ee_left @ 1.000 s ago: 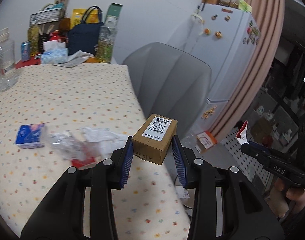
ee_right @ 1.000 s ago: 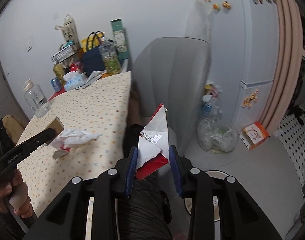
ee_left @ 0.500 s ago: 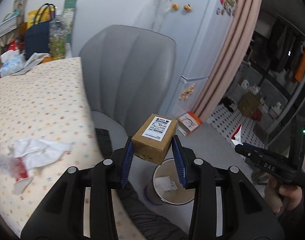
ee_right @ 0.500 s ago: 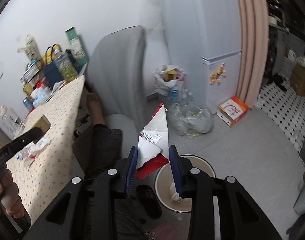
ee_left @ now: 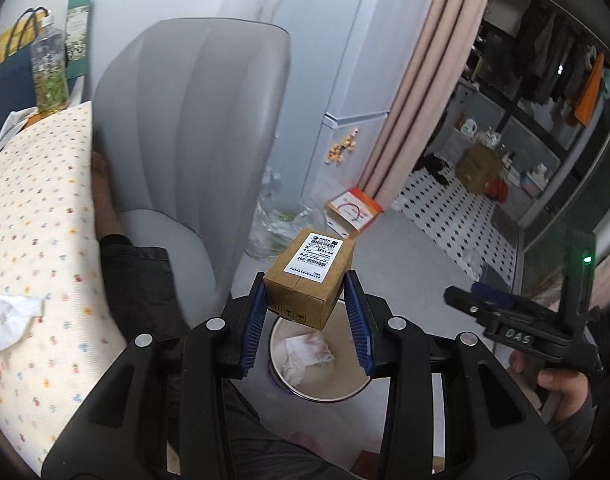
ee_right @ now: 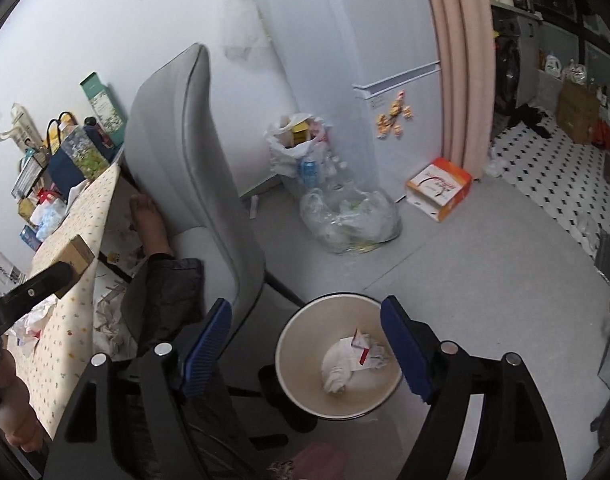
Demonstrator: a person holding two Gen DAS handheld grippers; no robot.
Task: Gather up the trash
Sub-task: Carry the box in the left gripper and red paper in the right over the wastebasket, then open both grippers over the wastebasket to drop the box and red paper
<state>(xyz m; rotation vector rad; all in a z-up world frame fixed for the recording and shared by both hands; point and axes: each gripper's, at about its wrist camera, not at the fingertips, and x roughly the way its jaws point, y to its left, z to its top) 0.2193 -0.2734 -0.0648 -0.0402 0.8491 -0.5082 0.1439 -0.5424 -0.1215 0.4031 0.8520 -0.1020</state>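
My left gripper is shut on a small brown cardboard box with a white shipping label, held above a round white trash bin on the floor. My right gripper is open and empty, directly above the same bin. Crumpled white and red paper lies inside the bin. In the right wrist view the box shows at the far left. Crumpled white paper lies on the dotted tablecloth.
A grey chair stands between table and bin. Clear bags of bottles and an orange-white box sit by the white fridge. The person's leg rests on the chair seat.
Both grippers swung from the table toward the floor bin. My right gripper opened and the red and white carton it held now lies in the bin. The left keeps the box.
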